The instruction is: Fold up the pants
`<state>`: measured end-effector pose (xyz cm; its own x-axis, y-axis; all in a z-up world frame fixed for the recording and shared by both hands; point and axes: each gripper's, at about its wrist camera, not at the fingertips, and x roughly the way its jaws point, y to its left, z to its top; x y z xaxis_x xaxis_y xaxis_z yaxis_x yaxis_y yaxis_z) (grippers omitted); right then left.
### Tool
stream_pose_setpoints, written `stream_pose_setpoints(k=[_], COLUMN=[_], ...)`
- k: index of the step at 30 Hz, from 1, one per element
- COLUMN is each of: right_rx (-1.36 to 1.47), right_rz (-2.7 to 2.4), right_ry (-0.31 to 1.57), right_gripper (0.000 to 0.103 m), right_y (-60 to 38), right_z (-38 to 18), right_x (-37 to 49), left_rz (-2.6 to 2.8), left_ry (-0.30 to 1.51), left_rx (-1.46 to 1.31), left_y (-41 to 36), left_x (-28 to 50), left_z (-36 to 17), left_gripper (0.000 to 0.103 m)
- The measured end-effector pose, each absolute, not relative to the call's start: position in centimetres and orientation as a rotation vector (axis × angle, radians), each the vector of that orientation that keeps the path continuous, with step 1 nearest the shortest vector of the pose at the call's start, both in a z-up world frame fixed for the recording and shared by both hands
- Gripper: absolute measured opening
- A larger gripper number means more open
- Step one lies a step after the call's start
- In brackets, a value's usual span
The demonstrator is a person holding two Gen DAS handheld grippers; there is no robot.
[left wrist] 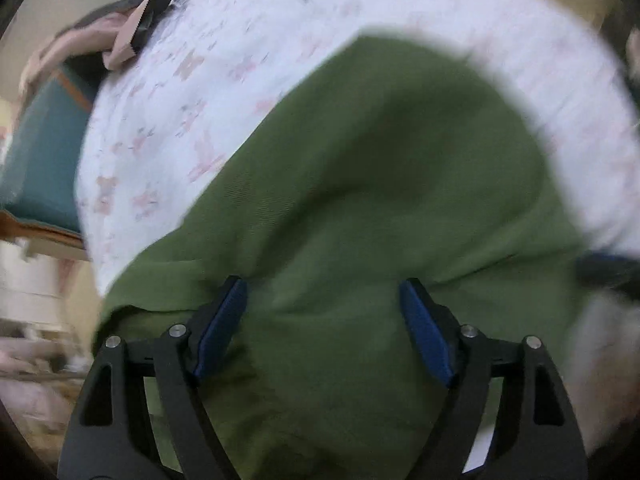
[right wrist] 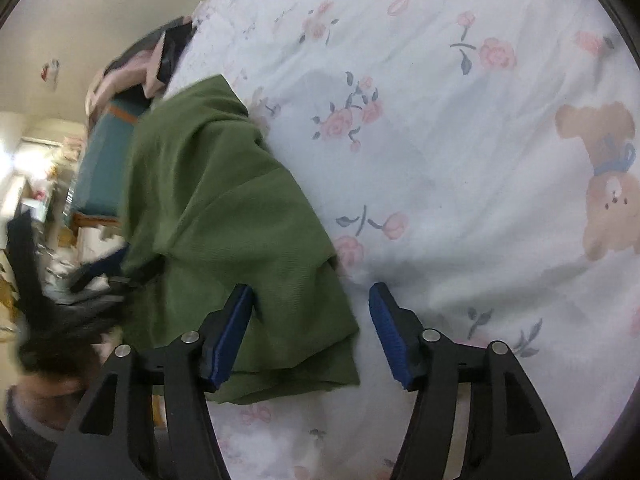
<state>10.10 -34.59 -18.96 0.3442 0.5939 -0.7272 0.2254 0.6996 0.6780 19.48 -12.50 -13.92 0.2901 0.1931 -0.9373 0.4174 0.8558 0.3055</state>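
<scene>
Both of my tools are wide apart and grip nothing right now. The green pants (right wrist: 224, 216) lie bunched on the flowery bed sheet (right wrist: 460, 160), already doubled over into a thick pile, so I think some folding is done. The pile looks lumpy and one corner sticks out, so it seems to need more folding and smoothing. My left hand-held gripper (left wrist: 323, 300) hangs right over the green cloth, which fills the space under its fingers. My right hand-held gripper (right wrist: 311, 304) sits at the pile's near corner, one finger over the cloth and one over bare sheet.
</scene>
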Motion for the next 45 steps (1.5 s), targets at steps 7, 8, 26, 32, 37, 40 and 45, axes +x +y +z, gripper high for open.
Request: stream_pose_setpoints(k=[7, 8, 26, 32, 37, 40, 45], right_rx=[0.733, 0.728, 0.811, 0.830, 0.787, 0.795, 0.828], right_rz=[0.344, 0.352, 0.411, 0.391, 0.441, 0.448, 0.429], right_ry=[1.236, 1.237, 1.196, 1.201, 1.192, 1.195, 1.214], right_gripper=[0.067, 0.067, 0.055, 0.054, 0.026, 0.024, 0.026], right_y=[-32.7, -32.2, -32.0, -31.6, -30.7, -30.5, -30.2], right_z=[-19.3, -19.4, -20.0, -20.8, -20.4, -20.2, -21.0], right_x=[11.0, 11.2, 10.6, 10.8, 11.1, 11.3, 11.8], left_rz=[-0.167, -0.167, -0.390, -0.268, -0.276, -0.311, -0.332], left_ry=[1.323, 1.327, 1.455, 1.641, 1.684, 1.673, 1.563], left_rx=[0.462, 0.455, 0.227, 0.205, 0.205, 0.172, 0.108], left_y=[-10.8, -10.7, -22.0, -22.9, -23.3, -22.7, -22.5], left_x=[19.9, 19.9, 25.9, 27.6, 27.5, 27.9, 28.9], left_z=[-15.2, -15.1, -10.5, -16.8, -17.6, -14.7, -8.2], left_gripper=[0.090, 0.090, 0.087, 0.085, 0.085, 0.085, 0.086])
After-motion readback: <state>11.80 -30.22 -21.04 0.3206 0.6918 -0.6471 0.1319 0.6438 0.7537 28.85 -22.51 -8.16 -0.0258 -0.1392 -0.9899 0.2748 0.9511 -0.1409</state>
